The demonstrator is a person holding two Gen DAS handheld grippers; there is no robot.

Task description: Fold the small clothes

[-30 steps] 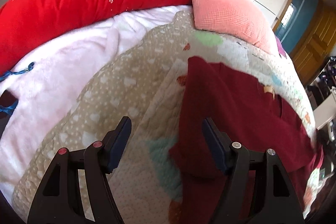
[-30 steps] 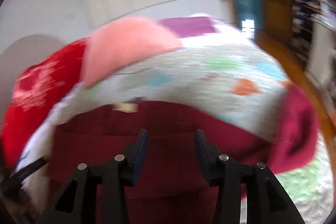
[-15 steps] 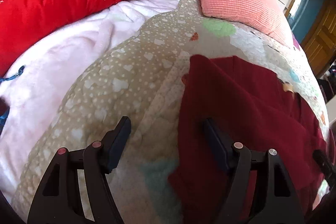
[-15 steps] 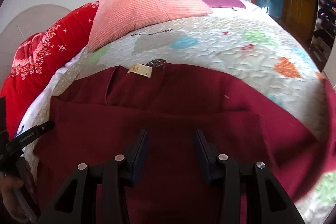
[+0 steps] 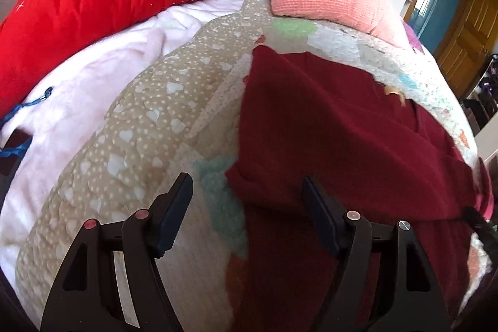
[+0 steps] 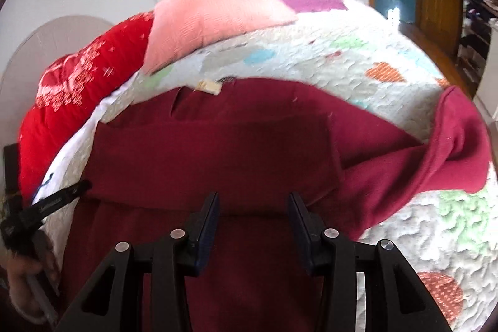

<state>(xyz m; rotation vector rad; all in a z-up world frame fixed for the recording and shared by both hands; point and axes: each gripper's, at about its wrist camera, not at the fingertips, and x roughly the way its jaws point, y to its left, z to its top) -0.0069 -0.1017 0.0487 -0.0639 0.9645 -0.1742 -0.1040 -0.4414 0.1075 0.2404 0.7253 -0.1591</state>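
You are working over a dark red garment [image 6: 218, 151] that is lying spread on the quilted bedcover [image 6: 358, 67] of the bed, its collar label toward the pink pillow [image 6: 214, 17]. One sleeve [image 6: 457, 142] is trailing off to the right side in the right wrist view; a flap of the same cloth is already lying doubled across the body, so the fold appears to be partly made, though how many folds remain cannot be told.

Your left claw [image 5: 246, 210] is hanging wide open just above the garment's left edge, one finger over the bedcover and the other over the red cloth; nothing is being pressed between them. Your right claw [image 6: 252, 226] is standing part open over the lower middle of the garment, and it too is holding nothing; the cloth is passing beneath the fingers, not between the pads.

The step in hand seems to be the reach for a new hold. The next move probably calls for your lowering the left claw onto that doubled edge and pinching both layers together, while the right claw is taking the hem or the loose sleeve. A shallow bite may catch only the top layer.
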